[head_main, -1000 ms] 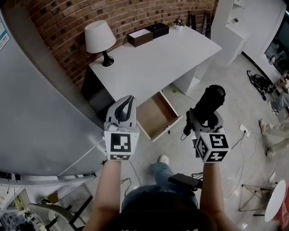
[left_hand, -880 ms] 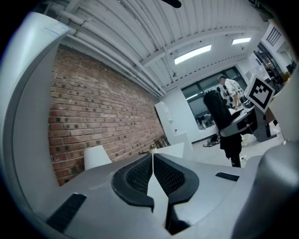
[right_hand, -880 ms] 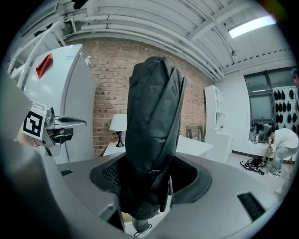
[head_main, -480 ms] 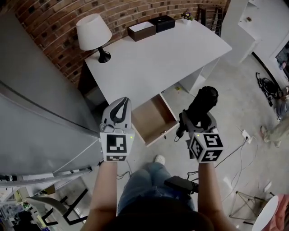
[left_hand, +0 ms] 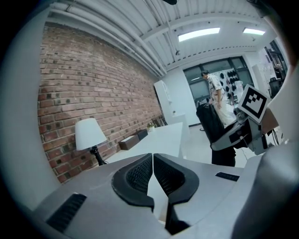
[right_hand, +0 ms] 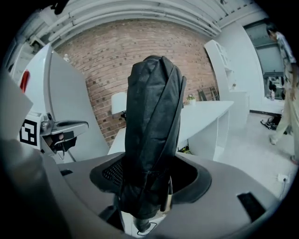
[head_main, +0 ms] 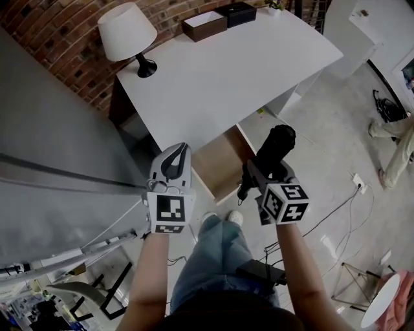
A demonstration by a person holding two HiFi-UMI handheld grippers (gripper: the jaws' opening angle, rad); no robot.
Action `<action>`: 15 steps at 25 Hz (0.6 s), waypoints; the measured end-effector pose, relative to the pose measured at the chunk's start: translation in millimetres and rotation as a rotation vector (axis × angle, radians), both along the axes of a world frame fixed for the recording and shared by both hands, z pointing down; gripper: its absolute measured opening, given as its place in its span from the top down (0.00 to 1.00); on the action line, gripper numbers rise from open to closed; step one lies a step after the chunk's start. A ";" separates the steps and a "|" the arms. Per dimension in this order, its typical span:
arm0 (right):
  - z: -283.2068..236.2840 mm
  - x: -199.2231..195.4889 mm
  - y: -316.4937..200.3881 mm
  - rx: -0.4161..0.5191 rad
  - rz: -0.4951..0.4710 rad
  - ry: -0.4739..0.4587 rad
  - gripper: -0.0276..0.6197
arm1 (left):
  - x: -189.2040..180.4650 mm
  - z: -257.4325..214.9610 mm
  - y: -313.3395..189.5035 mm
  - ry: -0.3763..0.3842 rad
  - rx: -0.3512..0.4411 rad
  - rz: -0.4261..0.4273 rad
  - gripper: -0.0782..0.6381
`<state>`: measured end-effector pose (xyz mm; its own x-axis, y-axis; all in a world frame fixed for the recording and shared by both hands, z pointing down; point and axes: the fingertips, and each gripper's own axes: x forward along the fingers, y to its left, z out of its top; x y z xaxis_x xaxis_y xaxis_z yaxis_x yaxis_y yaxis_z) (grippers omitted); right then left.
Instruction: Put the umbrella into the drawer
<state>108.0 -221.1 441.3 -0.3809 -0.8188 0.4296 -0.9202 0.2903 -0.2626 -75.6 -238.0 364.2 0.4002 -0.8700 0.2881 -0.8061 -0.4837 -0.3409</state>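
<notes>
place: office | cues: white desk (head_main: pixel 220 77), table lamp (head_main: pixel 127 32), brick wall (head_main: pixel 58 39), ceiling strip light (left_hand: pixel 198 33)

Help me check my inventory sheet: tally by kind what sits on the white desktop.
Lamp: 1
Boxes: 2
Small plant: 1
Total: 4
</notes>
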 end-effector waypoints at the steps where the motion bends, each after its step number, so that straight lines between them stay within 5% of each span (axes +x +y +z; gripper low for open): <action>1: 9.4 -3.1 -2.9 -0.020 0.014 -0.020 0.56 | -1.4 4.2 -2.1 0.000 -0.009 0.005 0.89; 15: 118.5 -43.9 -52.9 -0.202 0.074 -0.105 0.56 | -14.2 51.7 -43.0 -0.009 -0.068 0.052 0.89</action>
<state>64.1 -274.0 559.8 -0.3740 -0.7473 0.5492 -0.9017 0.1547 -0.4037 -89.8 -281.0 416.0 0.4419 -0.8262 0.3495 -0.7761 -0.5474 -0.3130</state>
